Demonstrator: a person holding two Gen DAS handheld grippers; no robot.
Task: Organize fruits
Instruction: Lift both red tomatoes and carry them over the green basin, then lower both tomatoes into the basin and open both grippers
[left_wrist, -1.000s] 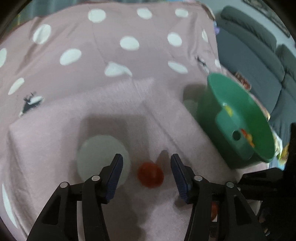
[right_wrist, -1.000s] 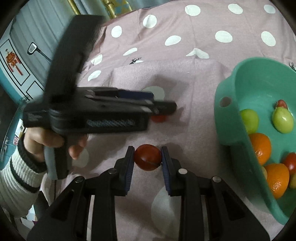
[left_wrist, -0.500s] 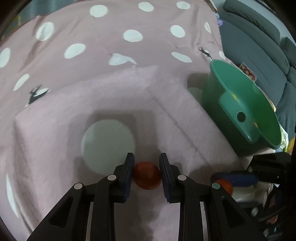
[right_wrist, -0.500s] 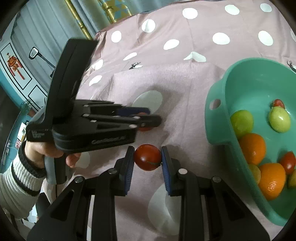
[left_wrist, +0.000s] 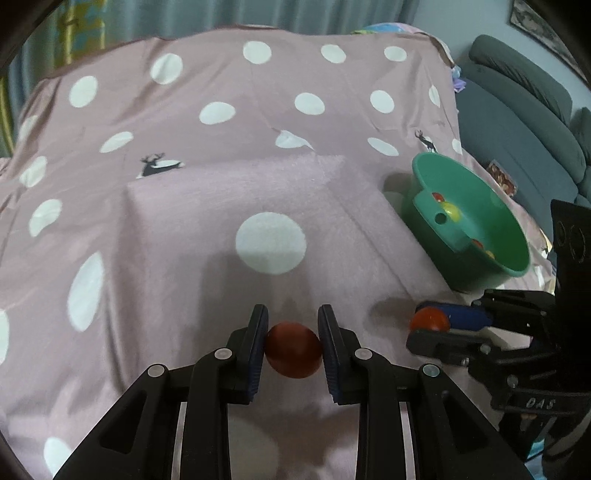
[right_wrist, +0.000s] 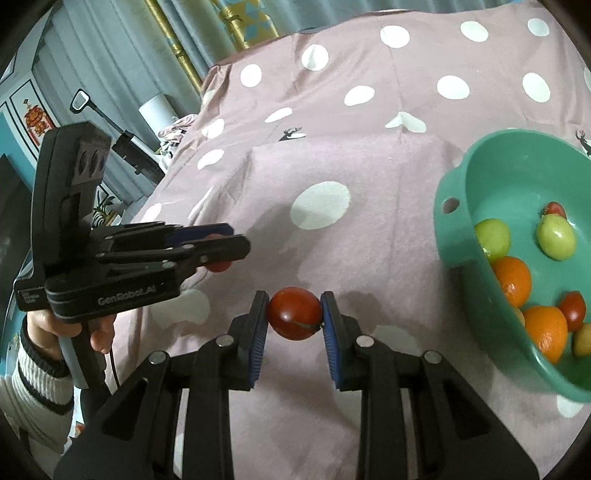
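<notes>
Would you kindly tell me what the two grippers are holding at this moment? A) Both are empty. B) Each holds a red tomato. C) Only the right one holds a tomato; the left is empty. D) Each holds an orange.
B: the left gripper has its fingers closed on a red tomato, and the right gripper clamps another red tomato, both short of the green bowl.

Bedspread (left_wrist: 221, 92): matt pink cloth. Bowl (right_wrist: 517, 155): smooth glossy green plastic. Both grippers: matt black plastic. Tomato (right_wrist: 294, 314): glossy skin.
</notes>
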